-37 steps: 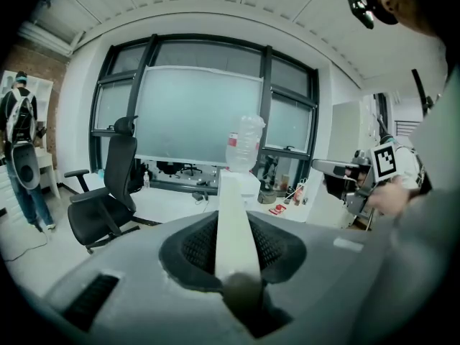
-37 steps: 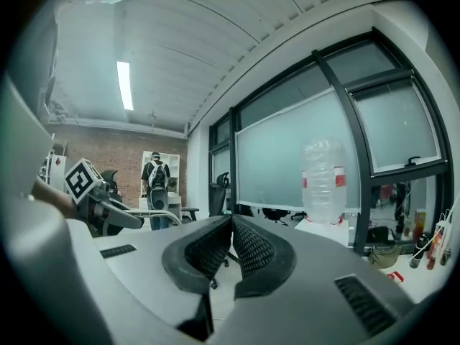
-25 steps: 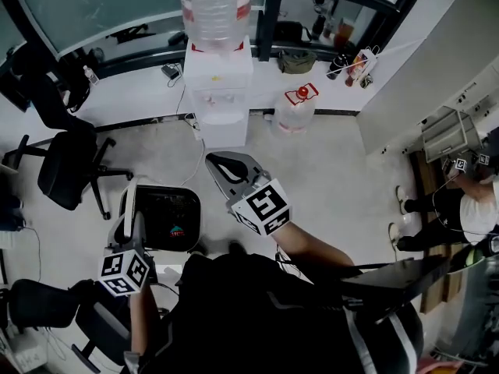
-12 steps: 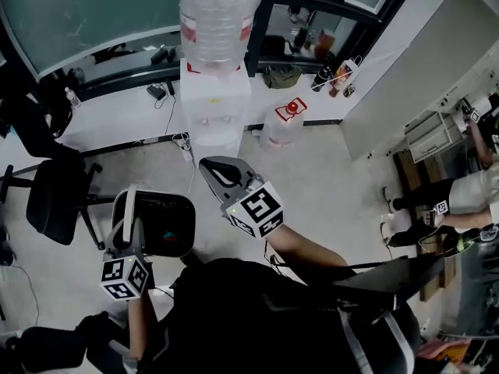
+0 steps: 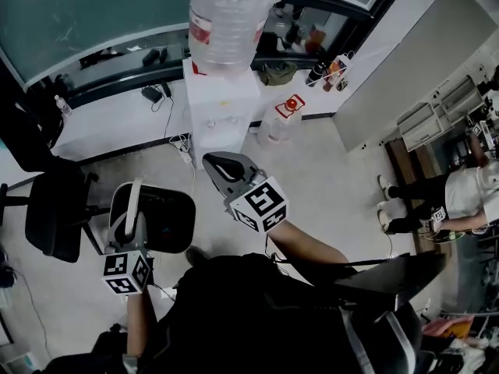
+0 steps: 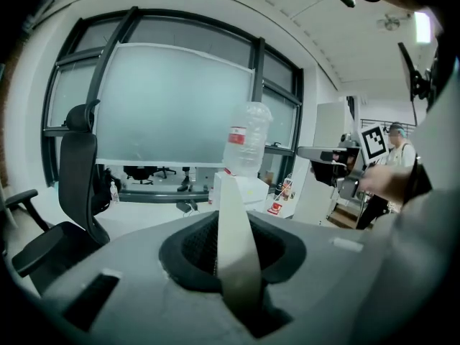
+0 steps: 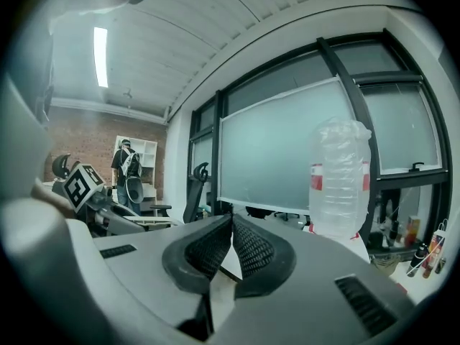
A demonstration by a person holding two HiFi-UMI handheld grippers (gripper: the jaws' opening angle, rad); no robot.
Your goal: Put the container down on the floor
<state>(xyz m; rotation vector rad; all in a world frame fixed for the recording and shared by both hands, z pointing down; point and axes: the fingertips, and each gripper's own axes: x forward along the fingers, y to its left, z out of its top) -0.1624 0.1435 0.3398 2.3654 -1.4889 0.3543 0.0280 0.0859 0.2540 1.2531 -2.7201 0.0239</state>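
Note:
A black container [image 5: 160, 220] with a white hoop handle [image 5: 134, 197] hangs beside my left side, over the pale floor. My left gripper [image 5: 131, 223] is shut on that handle. In the left gripper view the handle [image 6: 233, 214] shows as a white strip running up between the jaws of my left gripper [image 6: 230, 264]; the container's body is hidden there. My right gripper [image 5: 215, 164] is held out in front of me, shut with nothing in it. In its own view the right gripper [image 7: 231, 225] has its ribbed pads pressed together.
A white water dispenser [image 5: 222, 104] with a big clear bottle [image 5: 230, 14] stands straight ahead. A water jug with a red cap [image 5: 279, 119] sits on the floor to its right. A black office chair [image 5: 51, 209] is at the left. A person [image 5: 468, 197] stands at the far right.
I have walked forward: the dispenser and jug have come nearer and the chair has slid off to the left. Both grippers keep their hold and pose, with the container still hanging from the left one.

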